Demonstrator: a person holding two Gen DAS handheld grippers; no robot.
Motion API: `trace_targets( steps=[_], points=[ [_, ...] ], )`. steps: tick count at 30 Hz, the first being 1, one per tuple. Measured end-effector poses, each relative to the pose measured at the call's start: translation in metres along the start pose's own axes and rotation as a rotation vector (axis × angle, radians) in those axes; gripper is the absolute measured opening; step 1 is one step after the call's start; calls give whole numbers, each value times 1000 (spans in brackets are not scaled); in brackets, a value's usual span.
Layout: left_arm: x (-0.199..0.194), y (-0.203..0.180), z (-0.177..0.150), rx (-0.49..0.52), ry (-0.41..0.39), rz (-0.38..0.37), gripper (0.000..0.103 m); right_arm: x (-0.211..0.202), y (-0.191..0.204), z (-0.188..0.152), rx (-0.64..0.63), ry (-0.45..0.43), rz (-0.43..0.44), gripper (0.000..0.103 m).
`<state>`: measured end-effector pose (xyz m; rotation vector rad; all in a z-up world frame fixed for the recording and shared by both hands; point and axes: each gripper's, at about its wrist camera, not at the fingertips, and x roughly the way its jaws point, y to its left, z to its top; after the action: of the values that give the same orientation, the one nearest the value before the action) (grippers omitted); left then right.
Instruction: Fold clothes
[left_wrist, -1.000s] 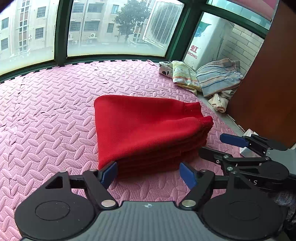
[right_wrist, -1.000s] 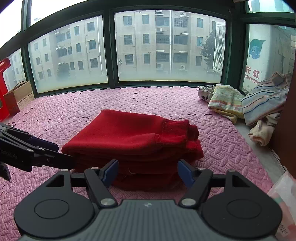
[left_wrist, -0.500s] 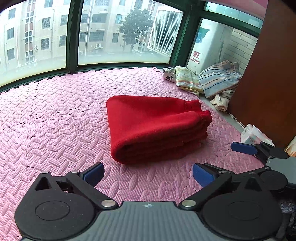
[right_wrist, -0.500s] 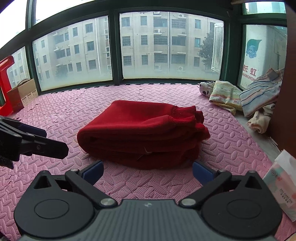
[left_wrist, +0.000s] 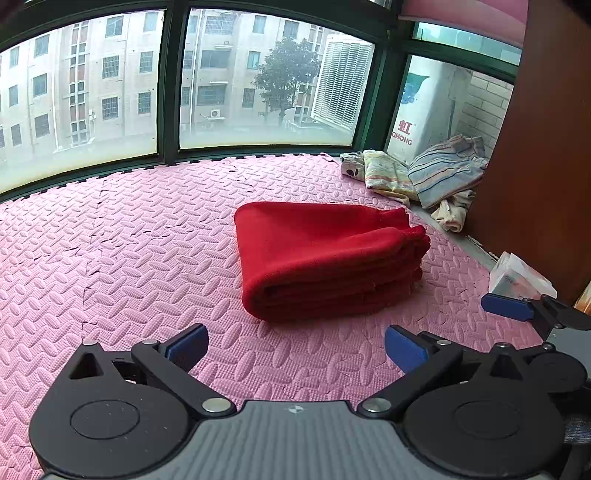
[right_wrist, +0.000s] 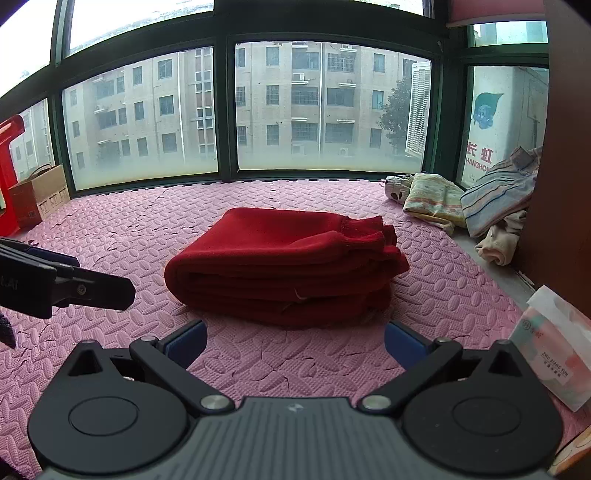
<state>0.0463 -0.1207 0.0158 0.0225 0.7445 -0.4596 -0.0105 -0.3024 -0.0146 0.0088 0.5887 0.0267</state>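
Observation:
A red garment (left_wrist: 325, 258) lies folded into a thick stack on the pink foam mat (left_wrist: 129, 240); its cuffed ends point right. In the right wrist view the same red garment (right_wrist: 288, 273) sits centre, just beyond the fingers. My left gripper (left_wrist: 295, 347) is open and empty, held back from the stack's near edge. My right gripper (right_wrist: 293, 341) is open too, nothing between its blue pads. The right gripper's fingers (left_wrist: 506, 306) show at the right of the left wrist view; the left gripper's finger (right_wrist: 92, 290) shows at the left of the right wrist view.
A pile of striped and pale clothes (left_wrist: 439, 177) lies at the far right corner by a brown cabinet (left_wrist: 535, 147). A tissue pack (right_wrist: 554, 354) rests at the mat's right edge. A cardboard box (right_wrist: 40, 195) and a red object stand far left. Windows ring the mat.
Both grippers have opened wide and pulled back and up from the red stack, which now lies free on the mat, farther from the fingers.

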Motion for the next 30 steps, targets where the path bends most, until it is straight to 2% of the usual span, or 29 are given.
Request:
trace_targets(
  steps=[12, 30],
  points=[
    [-10, -5, -18, -8, 22, 35, 103, -15, 7, -9, 41, -17, -15, 103],
    [-19, -3, -34, -27, 31, 72, 103, -21, 14, -20, 46, 18, -44, 103]
  ],
)
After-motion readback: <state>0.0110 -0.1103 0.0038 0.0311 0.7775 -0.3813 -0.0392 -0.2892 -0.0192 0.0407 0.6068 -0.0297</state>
